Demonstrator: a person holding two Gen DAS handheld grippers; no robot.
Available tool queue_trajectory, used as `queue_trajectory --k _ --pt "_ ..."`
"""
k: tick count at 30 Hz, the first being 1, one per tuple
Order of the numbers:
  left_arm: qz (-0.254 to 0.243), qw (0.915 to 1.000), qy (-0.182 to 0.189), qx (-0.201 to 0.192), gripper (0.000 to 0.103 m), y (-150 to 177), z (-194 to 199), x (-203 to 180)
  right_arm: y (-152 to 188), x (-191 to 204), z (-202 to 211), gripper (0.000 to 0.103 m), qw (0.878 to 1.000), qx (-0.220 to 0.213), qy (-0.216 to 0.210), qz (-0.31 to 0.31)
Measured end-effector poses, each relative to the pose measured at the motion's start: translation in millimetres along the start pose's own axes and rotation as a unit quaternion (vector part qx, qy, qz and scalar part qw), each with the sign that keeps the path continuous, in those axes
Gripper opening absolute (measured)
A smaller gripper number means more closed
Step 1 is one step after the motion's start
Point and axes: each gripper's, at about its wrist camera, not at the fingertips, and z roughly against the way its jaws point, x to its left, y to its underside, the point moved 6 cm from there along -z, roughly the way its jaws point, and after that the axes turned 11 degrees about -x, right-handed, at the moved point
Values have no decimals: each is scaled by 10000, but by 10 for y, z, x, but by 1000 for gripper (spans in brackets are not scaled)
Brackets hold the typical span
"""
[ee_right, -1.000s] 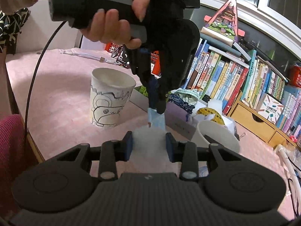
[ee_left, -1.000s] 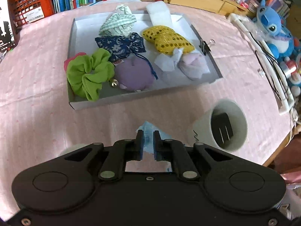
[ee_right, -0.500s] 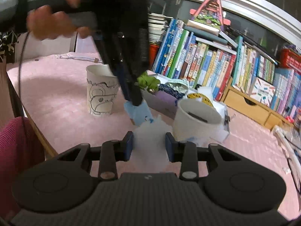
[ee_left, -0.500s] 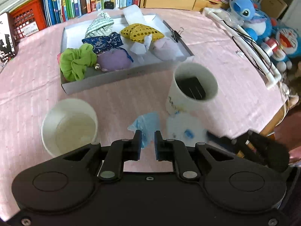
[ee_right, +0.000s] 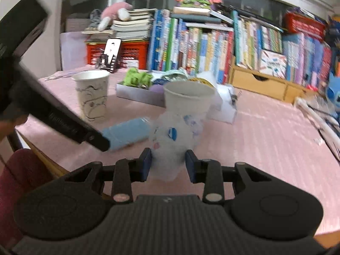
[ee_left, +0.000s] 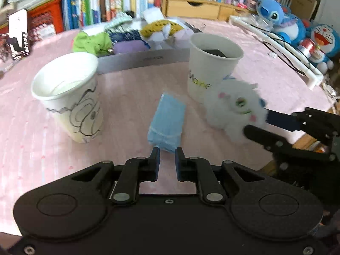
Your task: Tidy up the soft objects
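Observation:
My left gripper [ee_left: 166, 161] is slightly open just behind a folded light blue cloth [ee_left: 166, 120] that lies on the pink tablecloth between two paper cups. The left cup [ee_left: 70, 94] has a drawn face and looks empty. The right cup [ee_left: 212, 61] holds a dark object. My right gripper [ee_right: 167, 164] is shut on a white fluffy plush [ee_right: 174, 140], held low beside the right cup [ee_right: 188, 99]; the plush also shows in the left wrist view [ee_left: 235, 110]. A grey tray [ee_left: 144, 58] behind the cups holds several soft items.
Books and a red crate [ee_left: 45, 19] line the back. Wooden drawers [ee_left: 191, 6] and blue plush toys [ee_left: 276, 14] stand at the right. A white cable duct [ee_left: 276, 46] lies near the table's right edge. The table's front edge is close below both grippers.
My left gripper has dropped low and let go of the blue cloth, which now lies on the table. My right gripper has come lower with the plush, next to the right cup.

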Motion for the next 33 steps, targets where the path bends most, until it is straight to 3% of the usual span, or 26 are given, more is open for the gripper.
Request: queue_trajectory --k 6,8,11,15,21,25,33 --pt "-142 9974 -396 -578 25 22 76 -39 80 -149 -19 44 9994 60 266 -228" --pt "-114 9963 -491 -703 28 3 89 -28 91 -182 -16 55 9991 32 322 -262" --pt "-109 9937 -586 -948 41 -13 112 -16 107 -205 -9 56 9988 -1 387 -306" --pt "-266 9890 -726 -1263 50 -14 116 -33 112 -266 -15 69 9981 -42 477 -389" --pt "-251 9874 -799 -1341 55 0 -11 -61 108 -317 -12 76 9978 -139 473 -432" --pt "-199 9865 -873 -1371 56 16 -104 -37 104 -249 -19 81 9990 -207 348 -198" --pt "-225 9827 -951 -1570 67 47 -188 -25 105 -64 -68 87 9985 -293 161 440"
